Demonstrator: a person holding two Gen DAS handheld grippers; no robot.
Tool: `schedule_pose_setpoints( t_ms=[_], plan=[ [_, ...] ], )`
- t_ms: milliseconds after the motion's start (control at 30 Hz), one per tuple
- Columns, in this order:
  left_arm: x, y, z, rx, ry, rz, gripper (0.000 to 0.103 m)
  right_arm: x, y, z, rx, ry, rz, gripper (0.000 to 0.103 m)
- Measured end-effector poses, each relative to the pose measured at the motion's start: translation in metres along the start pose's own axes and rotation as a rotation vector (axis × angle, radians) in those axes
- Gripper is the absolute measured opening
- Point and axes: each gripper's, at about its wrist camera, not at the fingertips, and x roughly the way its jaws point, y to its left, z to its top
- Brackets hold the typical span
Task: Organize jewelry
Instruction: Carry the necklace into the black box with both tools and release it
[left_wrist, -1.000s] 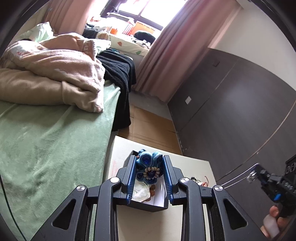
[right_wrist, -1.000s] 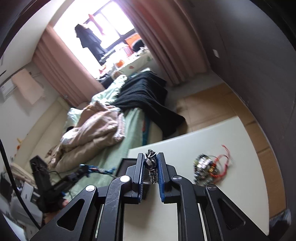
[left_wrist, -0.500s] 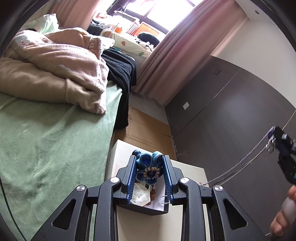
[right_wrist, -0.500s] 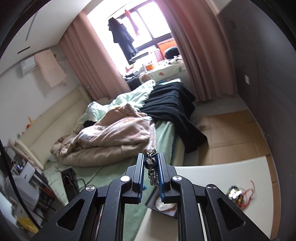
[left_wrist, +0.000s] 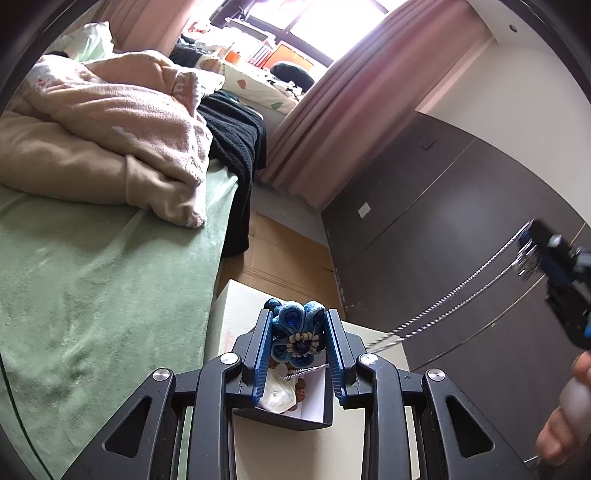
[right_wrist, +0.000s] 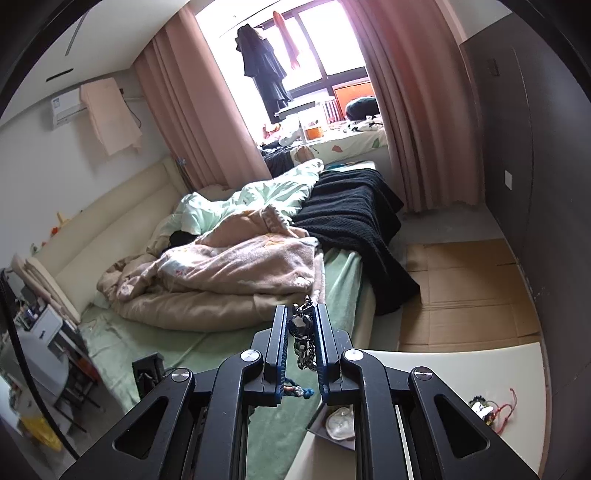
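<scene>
In the left wrist view my left gripper (left_wrist: 297, 318) is shut on a blue flower-shaped ornament (left_wrist: 295, 332) above a small dark box (left_wrist: 314, 413) on the white table (left_wrist: 236, 314). The box holds a pale shell piece (left_wrist: 277, 395) and brown beads. A silver chain (left_wrist: 454, 295) stretches from the box up to my right gripper (left_wrist: 529, 254) at the right edge. In the right wrist view my right gripper (right_wrist: 300, 311) is shut on the chain's (right_wrist: 303, 332) upper end, high over the table (right_wrist: 443, 373). The box (right_wrist: 334, 424) lies below it.
A tangle of jewelry with a red cord (right_wrist: 487, 408) lies on the table's right side. A bed with a green sheet (left_wrist: 92, 277) and heaped blankets (left_wrist: 122, 122) runs along the left. Dark wardrobe doors (left_wrist: 443, 221) stand on the right. A hand (left_wrist: 569, 417) holds the right gripper.
My right gripper has risen and swung away from the table, drawing the silver chain up out of the box. The left gripper has barely moved and keeps the blue ornament.
</scene>
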Motion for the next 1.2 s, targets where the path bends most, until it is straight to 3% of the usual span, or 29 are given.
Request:
schedule_pose_setpoints(
  t_ms=[767, 800, 867, 900, 933, 1100, 1200],
  plan=[
    [0.005, 0.006, -0.001, -0.014, 0.008, 0.057, 0.029, 0.111, -0.055, -0.105, 0.158, 0.26, 0.048, 0.015],
    [0.007, 0.004, -0.002, -0.007, 0.016, 0.057, 0.029, 0.116, -0.057, -0.11, 0.16, 0.281, 0.037, 0.017],
    [0.011, 0.001, -0.004, 0.006, 0.028, 0.058, 0.029, 0.128, -0.063, -0.12, 0.178, 0.343, 0.043, 0.04],
    [0.014, -0.002, -0.006, 0.017, 0.038, 0.059, 0.029, 0.132, -0.066, -0.124, 0.193, 0.369, 0.058, 0.059],
    [0.015, -0.004, -0.007, 0.024, 0.044, 0.057, 0.029, 0.131, -0.071, -0.129, 0.208, 0.369, 0.066, 0.063],
    [0.031, -0.015, -0.015, 0.043, 0.093, 0.037, 0.029, 0.108, -0.097, -0.129, 0.284, 0.325, 0.047, 0.063],
    [0.04, -0.022, -0.022, 0.057, 0.125, 0.029, 0.029, 0.083, -0.113, -0.126, 0.304, 0.277, -0.011, 0.064]
  ],
)
